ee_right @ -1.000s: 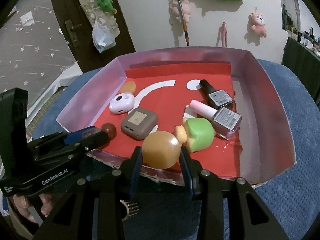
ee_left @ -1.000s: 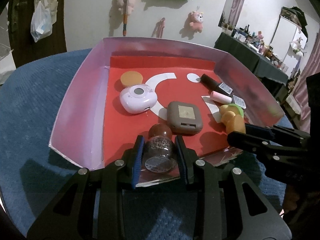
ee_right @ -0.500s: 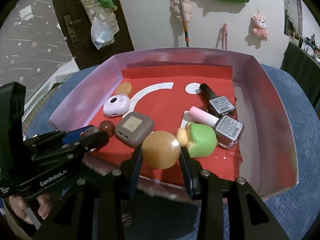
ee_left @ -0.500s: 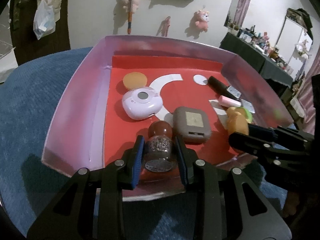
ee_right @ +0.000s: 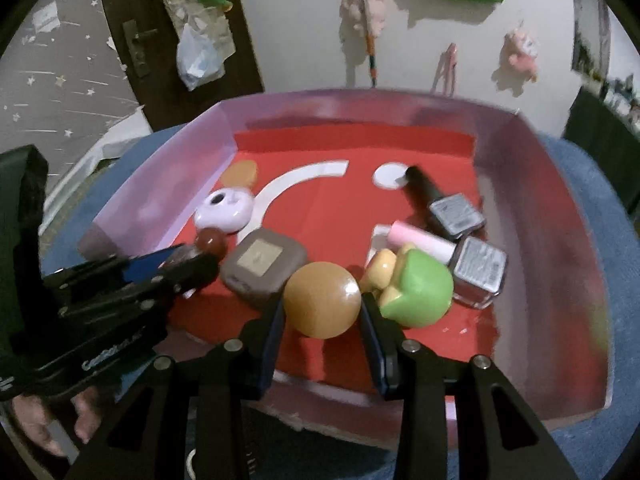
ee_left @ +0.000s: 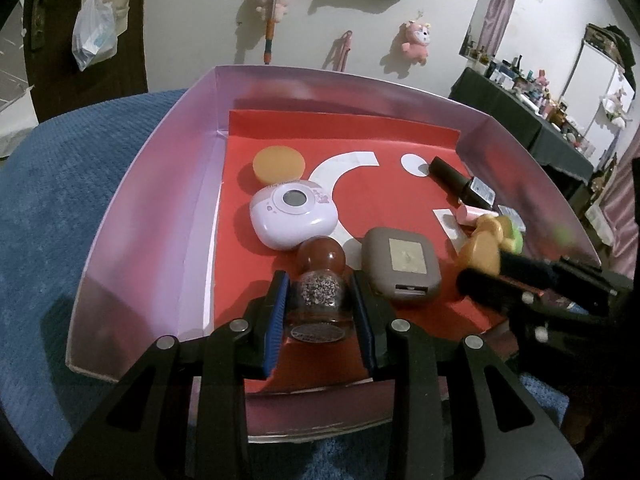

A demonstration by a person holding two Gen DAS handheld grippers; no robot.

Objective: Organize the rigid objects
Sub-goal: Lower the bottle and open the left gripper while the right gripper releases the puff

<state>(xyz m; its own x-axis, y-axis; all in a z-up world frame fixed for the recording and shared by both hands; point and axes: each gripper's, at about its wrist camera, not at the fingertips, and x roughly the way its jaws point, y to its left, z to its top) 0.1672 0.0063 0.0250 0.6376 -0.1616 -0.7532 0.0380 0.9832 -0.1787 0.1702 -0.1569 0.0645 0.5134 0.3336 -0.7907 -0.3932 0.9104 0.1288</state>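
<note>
Left gripper (ee_left: pixel 318 300) is clamping a glitter bottle (ee_left: pixel 319 296) (brown ball cap) over the near edge of the red-floored box (ee_left: pixel 160 184). Right gripper (ee_right: pixel 322 312) is gripping an orange ball (ee_right: pixel 322 300), touching a green piece (ee_right: pixel 416 292), also inside the box.

A glitter bottle (ee_left: pixel 318 304) with a brown ball cap is lying between the left gripper's (ee_left: pixel 319 306) pads, cap pointing into the box (ee_left: pixel 148 208). A bottle with a tan ball cap (ee_right: pixel 322 300) and green body (ee_right: pixel 416 294) is sitting clamped in the right gripper (ee_right: pixel 323 312). On the red floor of the box, a lilac round gadget (ee_left: pixel 293 215), an orange disc (ee_left: pixel 278 165), a taupe square case (ee_left: pixel 402 268) and two polish bottles, one black-capped (ee_right: pixel 440 204) and one pink-capped (ee_right: pixel 452 254), are lying apart.
</note>
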